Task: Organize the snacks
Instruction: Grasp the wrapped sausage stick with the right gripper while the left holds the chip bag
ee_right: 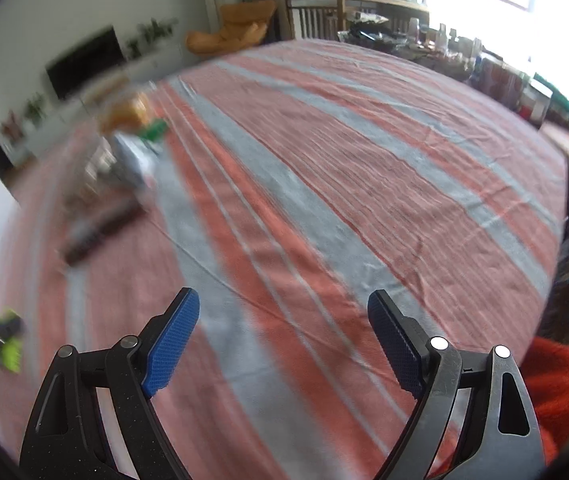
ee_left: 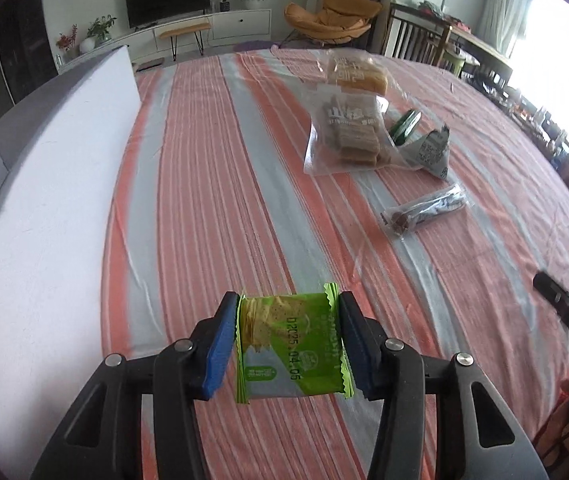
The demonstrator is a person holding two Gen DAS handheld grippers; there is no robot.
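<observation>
Green snack packet [ee_left: 290,344], crinkly foil, flat | left fingers [ee_left: 220,346] pinching it | right fingers [ee_right: 172,342] spread, ribbed blue pads

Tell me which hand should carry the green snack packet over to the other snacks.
Left. Its tool already has both pads against the green packet. The right tool is open with nothing between its pads, only striped cloth below.

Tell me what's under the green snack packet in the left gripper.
Beneath the green snack packet, clamped in the left gripper, only the striped tablecloth shows. The cloth directly under the packet is covered, and whether the packet rests on it is unclear.
</observation>
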